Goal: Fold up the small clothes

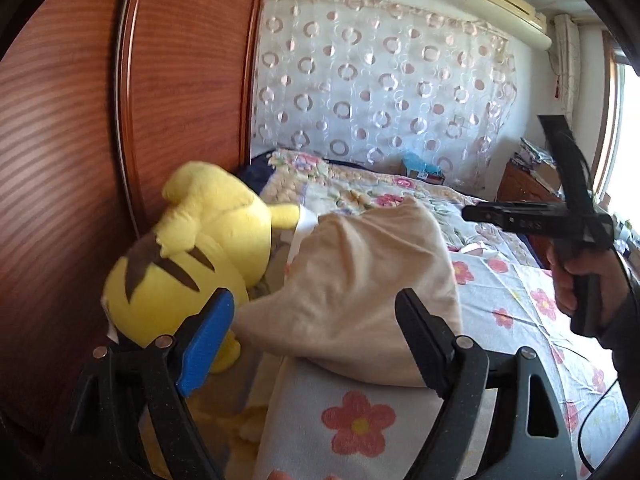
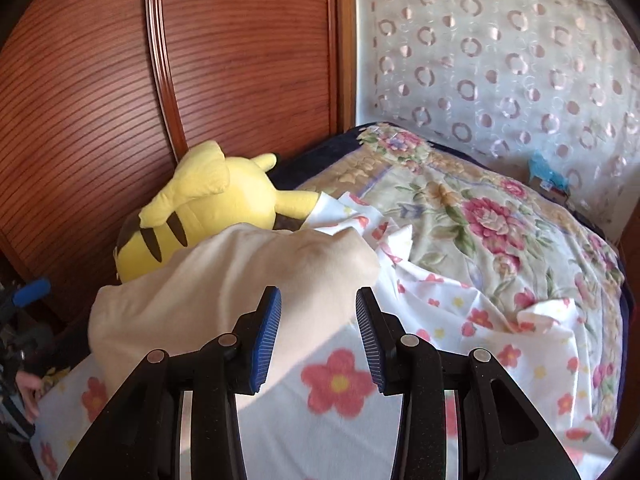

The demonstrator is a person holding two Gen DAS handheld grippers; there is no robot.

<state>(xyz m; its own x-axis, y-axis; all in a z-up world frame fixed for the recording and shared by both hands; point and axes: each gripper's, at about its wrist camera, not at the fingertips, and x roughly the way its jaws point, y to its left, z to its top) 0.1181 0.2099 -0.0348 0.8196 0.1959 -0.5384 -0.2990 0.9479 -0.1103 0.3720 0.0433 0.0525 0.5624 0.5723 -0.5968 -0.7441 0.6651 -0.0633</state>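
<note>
A cream-coloured garment lies in a soft, rumpled heap on a white sheet printed with red flowers, near the head of a bed and just beside a yellow plush toy with dark brown stripes; from the right wrist view the same garment covers the lower part of the toy, so the two touch or overlap there. The left gripper stands wide open just in front of the garment, its blue-padded finger on the toy's side and its black finger over the cloth's near edge, with nothing pinched between the pads. The right gripper is partly open, its two blue ribbed pads apart above the spot where the garment's edge meets the flowered sheet; the pads press on nothing. In the left wrist view the right gripper's black body hangs over the bed to the right, held by a hand in a dark sleeve. Under the sheet a thicker blanket with large pink roses covers the far half of the bed. A reddish ribbed wooden headboard rises behind the toy, and a sheer curtain patterned with rings hangs along the wall beyond the bed, with an air conditioner above it.
</note>
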